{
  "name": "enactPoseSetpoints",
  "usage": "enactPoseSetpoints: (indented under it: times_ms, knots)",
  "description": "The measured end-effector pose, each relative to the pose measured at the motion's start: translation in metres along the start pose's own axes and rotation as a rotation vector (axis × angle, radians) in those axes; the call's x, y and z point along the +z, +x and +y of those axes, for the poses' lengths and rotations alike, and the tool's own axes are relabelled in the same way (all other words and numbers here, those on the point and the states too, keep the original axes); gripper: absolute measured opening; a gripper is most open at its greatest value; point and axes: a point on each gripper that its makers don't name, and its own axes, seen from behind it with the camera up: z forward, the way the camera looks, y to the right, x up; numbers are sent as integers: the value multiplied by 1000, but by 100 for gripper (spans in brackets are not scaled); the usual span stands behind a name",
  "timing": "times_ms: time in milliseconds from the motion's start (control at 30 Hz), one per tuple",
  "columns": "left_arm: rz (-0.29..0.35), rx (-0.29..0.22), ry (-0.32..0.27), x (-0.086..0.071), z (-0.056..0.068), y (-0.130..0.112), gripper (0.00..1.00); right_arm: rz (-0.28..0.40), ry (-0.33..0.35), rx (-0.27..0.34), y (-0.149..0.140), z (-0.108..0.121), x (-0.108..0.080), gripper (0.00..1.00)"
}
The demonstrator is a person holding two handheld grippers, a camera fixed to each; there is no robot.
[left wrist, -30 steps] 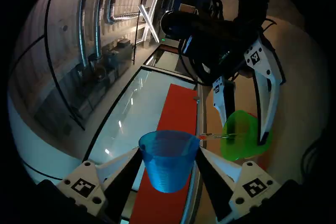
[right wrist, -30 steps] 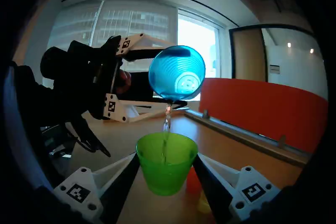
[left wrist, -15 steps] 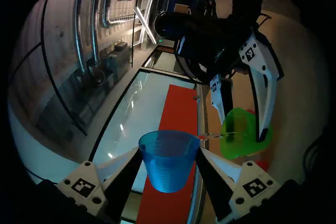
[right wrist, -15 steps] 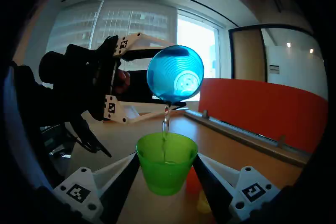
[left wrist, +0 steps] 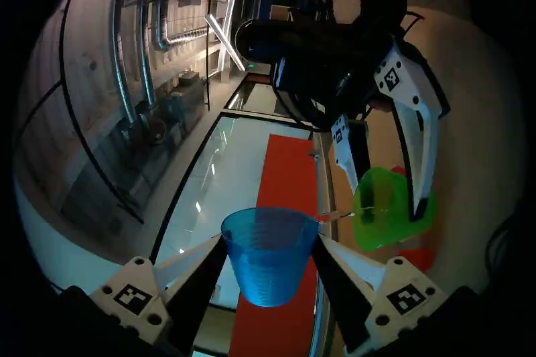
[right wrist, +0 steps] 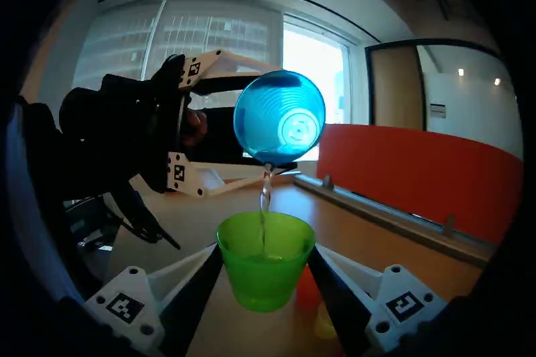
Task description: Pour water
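A translucent blue cup sits between the fingers of my left gripper, which is shut on it. In the right gripper view that blue cup is tipped on its side above a green cup, and a thin stream of water falls from its rim into the green one. My right gripper is shut on the green cup, which stands upright with some water in it. The left gripper view has the green cup to the right, held by the right gripper.
A wooden table lies under the cups, with a red divider panel along its far edge. A small orange thing and a yellow one sit on the table behind the green cup. A hand holds the left gripper.
The blue cup has tipped a little further, showing more of its inside. Water keeps running and the level in the green cup has risen slightly. The green cup stayed put.
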Motion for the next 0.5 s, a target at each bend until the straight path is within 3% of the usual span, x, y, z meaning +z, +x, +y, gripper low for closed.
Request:
enactPoseSetpoints:
  times_ms: [500]
  knots:
    - [4,62,7,-1,-2,5,85,2,-1,-1,0,1,0,89]
